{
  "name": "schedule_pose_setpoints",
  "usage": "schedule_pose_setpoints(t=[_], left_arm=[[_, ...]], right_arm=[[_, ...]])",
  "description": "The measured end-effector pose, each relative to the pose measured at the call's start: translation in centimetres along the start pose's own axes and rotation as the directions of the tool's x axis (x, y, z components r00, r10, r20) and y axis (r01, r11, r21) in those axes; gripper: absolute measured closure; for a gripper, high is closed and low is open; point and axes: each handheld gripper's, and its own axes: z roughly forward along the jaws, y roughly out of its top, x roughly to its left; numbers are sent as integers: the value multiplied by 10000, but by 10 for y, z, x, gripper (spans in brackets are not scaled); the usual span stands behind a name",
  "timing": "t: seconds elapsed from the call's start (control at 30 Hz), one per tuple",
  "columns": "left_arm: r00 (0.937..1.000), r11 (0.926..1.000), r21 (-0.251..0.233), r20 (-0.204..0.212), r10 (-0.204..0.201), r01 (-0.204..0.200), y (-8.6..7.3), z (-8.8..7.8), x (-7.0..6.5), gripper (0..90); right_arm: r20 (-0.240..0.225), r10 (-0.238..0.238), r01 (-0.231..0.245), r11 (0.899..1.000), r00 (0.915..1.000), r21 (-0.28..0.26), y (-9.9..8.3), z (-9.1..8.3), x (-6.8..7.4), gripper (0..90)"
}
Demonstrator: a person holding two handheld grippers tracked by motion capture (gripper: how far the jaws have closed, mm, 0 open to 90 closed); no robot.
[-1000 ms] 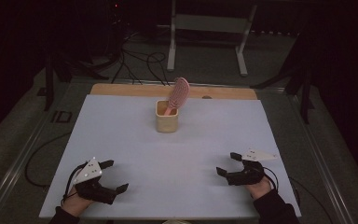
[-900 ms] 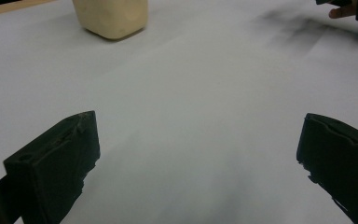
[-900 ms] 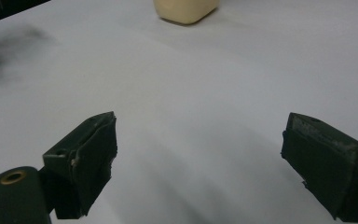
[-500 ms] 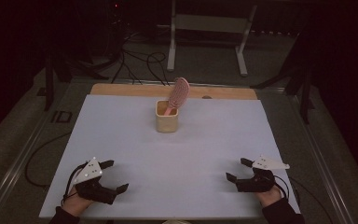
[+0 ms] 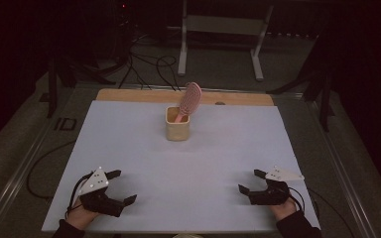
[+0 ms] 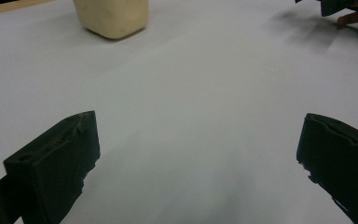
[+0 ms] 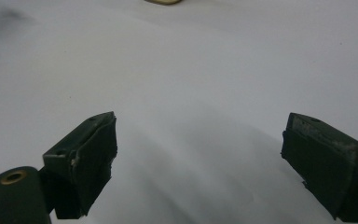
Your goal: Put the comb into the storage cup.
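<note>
Far centre of table (image 5: 129, 148): cup (image 5: 177, 130), pink brush (image 5: 190, 98) leaning right. Left gripper (image 5: 120, 187), right gripper (image 5: 248, 181) near edge, gaping, empty, about equidistant.

No readable text, no labels, no numbers — anywhere

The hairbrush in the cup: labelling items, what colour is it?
Pink; the hairbrush shows best in the high view.

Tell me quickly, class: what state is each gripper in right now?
Left gripper: open, holding nothing, low over the white table.
Right gripper: open, holding nothing.
</note>
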Motion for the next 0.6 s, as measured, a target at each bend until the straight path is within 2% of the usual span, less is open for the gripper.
schedule_pose_setpoints(t=[0.6], left_arm=[[10000,10000,24,-41,1,-1,-1,-1,1,1]], right_arm=[[-6,-95,95,9999,10000,92,0,1,2,103]])
